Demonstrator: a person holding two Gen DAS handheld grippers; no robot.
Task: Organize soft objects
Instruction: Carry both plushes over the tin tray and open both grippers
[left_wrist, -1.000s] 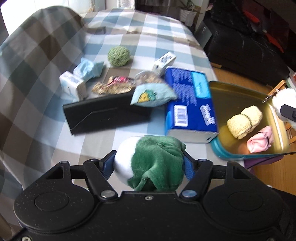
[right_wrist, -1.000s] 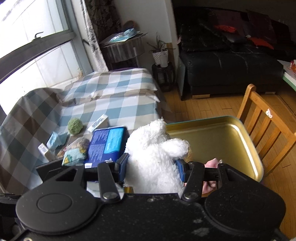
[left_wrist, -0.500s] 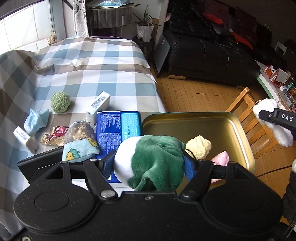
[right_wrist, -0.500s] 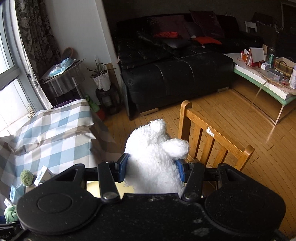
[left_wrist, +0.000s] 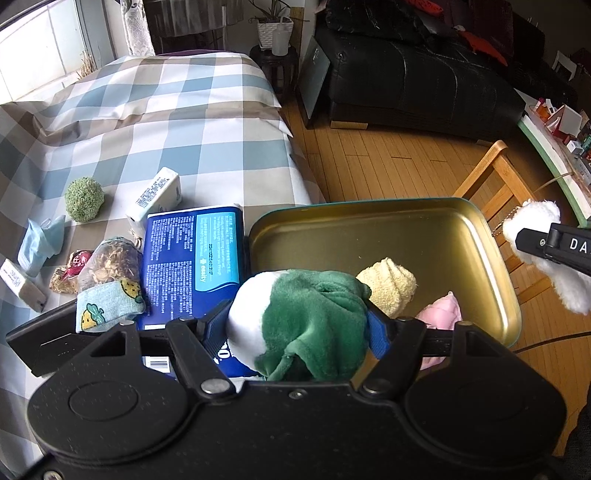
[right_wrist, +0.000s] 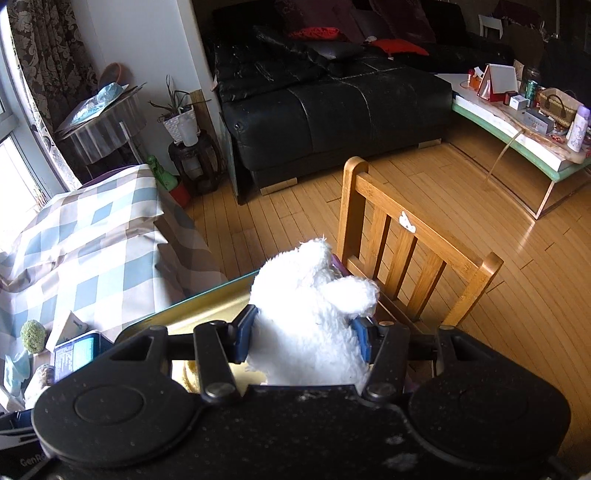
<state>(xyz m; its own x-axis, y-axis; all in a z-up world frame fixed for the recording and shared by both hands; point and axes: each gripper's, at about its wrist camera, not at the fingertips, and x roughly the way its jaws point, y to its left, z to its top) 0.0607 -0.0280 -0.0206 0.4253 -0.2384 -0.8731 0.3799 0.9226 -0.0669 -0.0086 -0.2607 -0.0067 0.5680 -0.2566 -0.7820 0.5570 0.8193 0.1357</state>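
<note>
Left wrist view: your left claw pinches the green plush above the tin's near-left rim; let go early and it lands on the blue pack. The tin's far half lies bare. Your right claw grips the white plush over the tin's right edge, beside the chair; a drop there falls to the floor.

Two rolled cloths lie in the tin, right of the tissue pack.
</note>
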